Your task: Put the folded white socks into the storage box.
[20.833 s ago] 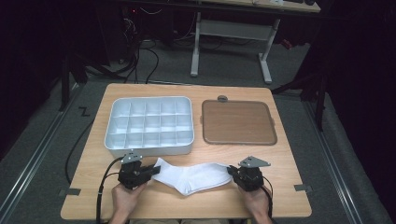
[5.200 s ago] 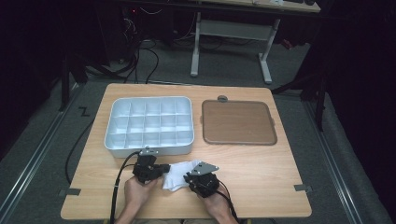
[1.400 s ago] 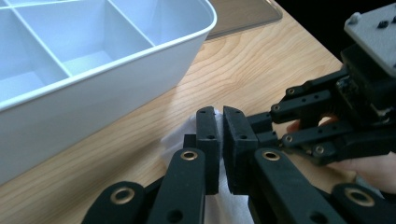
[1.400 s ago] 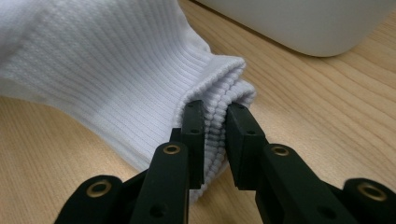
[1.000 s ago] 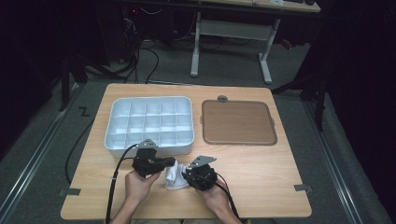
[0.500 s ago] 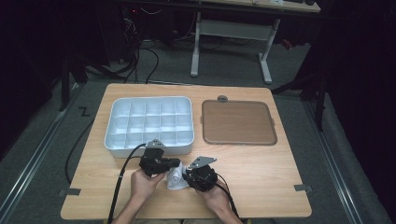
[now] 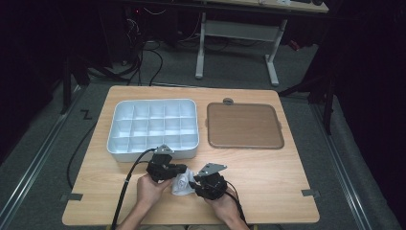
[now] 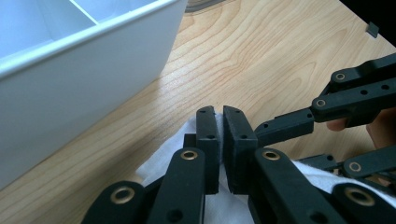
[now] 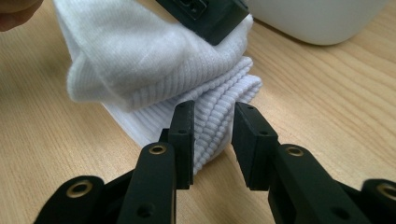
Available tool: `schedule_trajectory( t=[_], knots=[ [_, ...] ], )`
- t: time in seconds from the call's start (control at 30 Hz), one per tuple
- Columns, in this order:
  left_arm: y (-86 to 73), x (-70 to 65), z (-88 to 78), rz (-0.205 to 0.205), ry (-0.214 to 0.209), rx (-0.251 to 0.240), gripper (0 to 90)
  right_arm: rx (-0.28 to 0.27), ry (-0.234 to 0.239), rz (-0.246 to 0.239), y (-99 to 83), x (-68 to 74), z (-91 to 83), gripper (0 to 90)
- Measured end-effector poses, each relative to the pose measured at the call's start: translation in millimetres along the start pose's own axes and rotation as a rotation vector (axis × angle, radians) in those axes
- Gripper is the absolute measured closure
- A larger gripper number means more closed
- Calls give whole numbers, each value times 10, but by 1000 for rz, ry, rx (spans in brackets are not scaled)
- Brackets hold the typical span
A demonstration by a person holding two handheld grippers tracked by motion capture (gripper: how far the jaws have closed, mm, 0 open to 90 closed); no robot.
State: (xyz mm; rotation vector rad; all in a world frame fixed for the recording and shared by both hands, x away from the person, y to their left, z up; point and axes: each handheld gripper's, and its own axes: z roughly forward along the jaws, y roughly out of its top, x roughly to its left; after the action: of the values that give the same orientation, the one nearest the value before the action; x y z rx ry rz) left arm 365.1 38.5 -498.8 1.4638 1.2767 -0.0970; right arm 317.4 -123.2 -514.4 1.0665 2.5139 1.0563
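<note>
A white sock (image 7: 182,184) lies folded into a small bundle near the table's front edge, between the two hands. My left gripper (image 7: 181,169) comes in from the left, and its jaws (image 8: 220,116) are shut on a thin fold of the sock (image 8: 168,154). My right gripper (image 7: 192,185) faces it from the right. Its jaws (image 9: 212,114) have just been opening and now stand apart around the sock's ribbed cuff (image 9: 219,100), with a gap at one pad. The left gripper (image 9: 205,14) sits on top of the bundle (image 9: 154,60).
A white compartment tray (image 7: 153,143) stands just behind the hands, its wall (image 8: 70,70) close to the left gripper. A brown flat board (image 7: 244,125) lies to the tray's right. Bare wood (image 7: 277,182) stretches to the right of the hands.
The sock, once stretched flat between the grippers, is now a compact bundle. Over the last second the left gripper edged slightly right over it; the right gripper stayed in place.
</note>
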Motion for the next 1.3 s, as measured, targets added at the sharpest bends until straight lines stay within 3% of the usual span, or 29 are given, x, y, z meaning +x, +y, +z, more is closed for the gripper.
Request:
schedule_trajectory(
  t=[0.33, 0.67, 0.93, 1.2, 1.3],
  knots=[
    [31, 43, 29, 1, 14, -14, 861, 8, 7, -19, 16, -25, 87, 726],
    [86, 94, 57, 5, 35, -57, 860, 11, -10, -38, 103, -44, 170, 728],
    [10, 82, 124, 31, 39, -52, 860, 9, -3, -40, 100, -62, 182, 727],
    [-46, 144, 108, 2, 35, -75, 860, -1, 9, -33, 74, -79, 183, 726],
    [-69, 139, 107, 26, 41, -77, 861, 0, 12, -31, 72, -84, 184, 726]
  ],
)
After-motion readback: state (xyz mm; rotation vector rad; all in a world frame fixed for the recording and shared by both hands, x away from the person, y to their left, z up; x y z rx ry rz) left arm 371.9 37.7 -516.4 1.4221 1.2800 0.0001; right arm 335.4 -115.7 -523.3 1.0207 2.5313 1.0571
